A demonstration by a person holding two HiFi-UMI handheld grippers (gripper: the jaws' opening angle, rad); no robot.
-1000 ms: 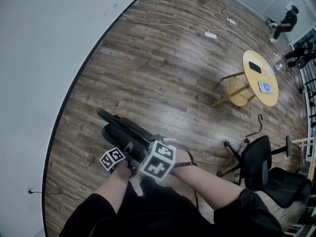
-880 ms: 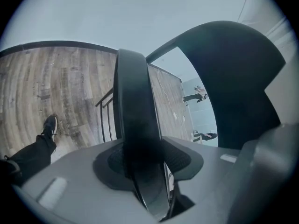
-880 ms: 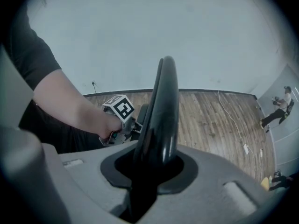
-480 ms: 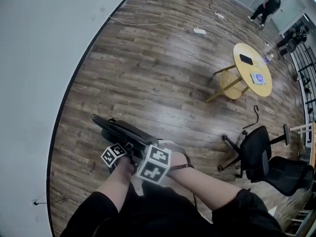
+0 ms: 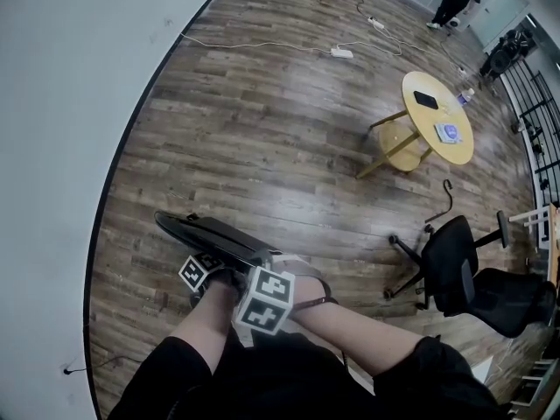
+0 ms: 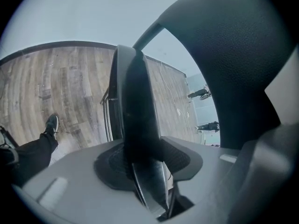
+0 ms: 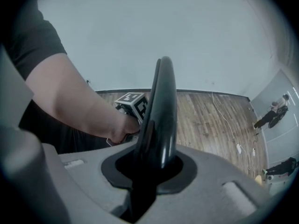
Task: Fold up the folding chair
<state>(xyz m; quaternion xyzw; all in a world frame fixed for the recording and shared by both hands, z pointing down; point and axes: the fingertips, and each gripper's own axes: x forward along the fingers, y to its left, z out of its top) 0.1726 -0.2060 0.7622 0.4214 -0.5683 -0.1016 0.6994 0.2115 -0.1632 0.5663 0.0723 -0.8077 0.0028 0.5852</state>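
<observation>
Head view, taken left to right: a pale painted wall (image 5: 70,147) curves down the far side of the left gripper (image 6: 148,164), and the brown wood-plank floor (image 5: 280,147) runs out beyond both tools. The black metal-framed padded folding chair (image 5: 206,234) lies directly ahead of the gripper tips, close against the person's legs, and presents as one narrow dark slab and not as an open seat with a back. Left gripper view: the jaws are clamped on a thin dark edge of the chair, which stands up between the pads; a broad padded panel of the same chair rises to this tool's right, with a sliver of wall showing between the two parts. Right gripper (image 7: 154,169): its jaws are closed tight on a glossy black rounded rail of the chair, which stands straight up out of the pads. Well off to the right of both tools stand a round yellow wooden table (image 5: 437,116) and a black swivel office chair (image 5: 451,265), neither involved. Assessment: the fold appears largely done, with seat and back drawn close. The remaining gap suggests a final squeeze is outstanding, after which the chair has yet to be set down or stowed; whether it has locked flat cannot be confirmed.
</observation>
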